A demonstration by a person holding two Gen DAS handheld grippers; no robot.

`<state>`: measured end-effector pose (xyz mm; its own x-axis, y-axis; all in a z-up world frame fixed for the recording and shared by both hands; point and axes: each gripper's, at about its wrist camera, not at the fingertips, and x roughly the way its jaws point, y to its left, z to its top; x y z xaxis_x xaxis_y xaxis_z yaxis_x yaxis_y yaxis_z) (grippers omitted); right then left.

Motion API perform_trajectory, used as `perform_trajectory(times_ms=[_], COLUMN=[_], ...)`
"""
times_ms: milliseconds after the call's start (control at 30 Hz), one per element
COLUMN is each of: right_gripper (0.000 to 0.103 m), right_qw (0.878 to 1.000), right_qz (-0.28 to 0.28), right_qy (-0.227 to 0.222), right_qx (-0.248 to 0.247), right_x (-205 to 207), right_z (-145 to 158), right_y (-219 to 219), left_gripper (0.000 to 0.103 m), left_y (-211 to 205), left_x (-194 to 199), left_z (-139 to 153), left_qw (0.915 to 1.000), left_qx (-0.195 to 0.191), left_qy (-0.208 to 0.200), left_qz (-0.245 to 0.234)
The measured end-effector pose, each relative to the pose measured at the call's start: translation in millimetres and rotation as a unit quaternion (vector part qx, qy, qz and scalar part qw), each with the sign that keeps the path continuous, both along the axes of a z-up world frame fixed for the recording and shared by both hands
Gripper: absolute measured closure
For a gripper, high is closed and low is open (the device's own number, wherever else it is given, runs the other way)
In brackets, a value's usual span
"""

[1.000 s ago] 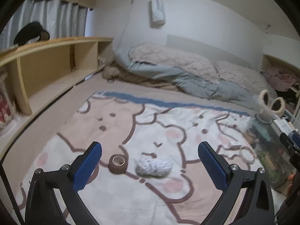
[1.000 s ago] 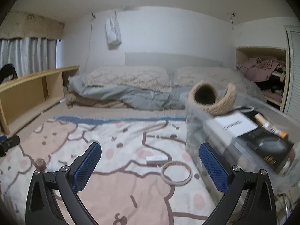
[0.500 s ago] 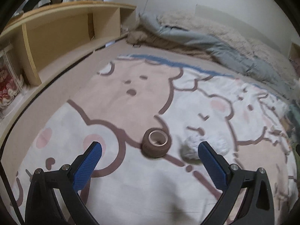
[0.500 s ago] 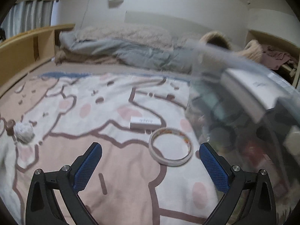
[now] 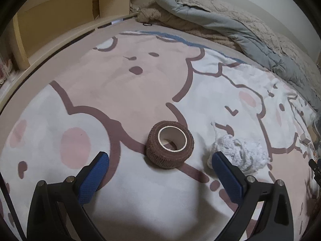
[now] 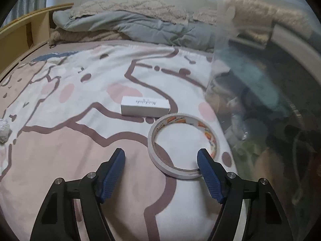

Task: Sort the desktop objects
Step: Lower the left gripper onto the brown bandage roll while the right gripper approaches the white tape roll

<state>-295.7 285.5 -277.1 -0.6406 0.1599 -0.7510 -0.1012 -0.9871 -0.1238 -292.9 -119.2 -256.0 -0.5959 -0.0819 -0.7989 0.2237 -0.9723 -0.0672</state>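
Through the left wrist camera we look down on a brown roll of cohesive bandage (image 5: 170,144), lying flat on a cartoon-bear blanket (image 5: 140,84) with its white cardboard core facing up. Our left gripper (image 5: 160,162) stands wide and released, nothing between its blue textured pads; the roll sits just ahead of the gap. Beside the roll on the right lies a fluffy white bundle of yarn (image 5: 239,154), close to the right-hand pad. We judge this the approach step: next we need to advance until the pads flank the roll's woven, slightly springy wall, then squeeze without snagging the yarn.

Through the right wrist camera we see a thin flat ring of white double-sided tape (image 6: 183,145), with orange print inside its hoop, lying flat on the same blanket. Our right gripper (image 6: 161,156) is closing; the ring's near rim lies between the pads, the right-hand pad inside the hoop, but neither pad looks pressed on it yet, so nothing is grasped. A small white rectangular carton (image 6: 145,106) lies just beyond the ring. To the right stands a clear plastic storage bin (image 6: 220,64), blurred, with mixed items inside, probably the place for sorted things. The ring is thin and rigid, so the pinch must catch its narrow wall squarely.
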Motion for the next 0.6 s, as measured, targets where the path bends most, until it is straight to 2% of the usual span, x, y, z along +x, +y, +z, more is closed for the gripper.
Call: perform_trajectory(times_ms=[33, 267, 333, 600], right_gripper=[0.032, 0.037, 0.041, 0.082], right_qw=[1.0, 1.0, 0.999, 0.998], right_qz=[0.004, 0.014, 0.017, 0.051], right_qy=[-0.01, -0.025, -0.03, -0.028], right_qx=[-0.003, -0.012, -0.013, 0.006], right_x=[-3.0, -9.1, -12.2, -9.5], right_z=[-4.2, -9.8, -10.7, -7.1], right_y=[-0.3, 0.0, -0.2, -13.9], left_gripper=[0.0, 0.0, 0.0, 0.0], left_y=[-0.1, -2.7, -2.1, 2.7], left_x=[-2.1, -13.6, -13.5, -14.7], left_z=[-1.7, -6.7, -8.2, -12.5], left_qw=[1.0, 0.9999, 0.9999, 0.9996], left_qx=[0.0, 0.003, 0.0, -0.021], left_qy=[-0.001, -0.001, -0.003, -0.018], left_qz=[0.001, 0.011, 0.01, 0.001])
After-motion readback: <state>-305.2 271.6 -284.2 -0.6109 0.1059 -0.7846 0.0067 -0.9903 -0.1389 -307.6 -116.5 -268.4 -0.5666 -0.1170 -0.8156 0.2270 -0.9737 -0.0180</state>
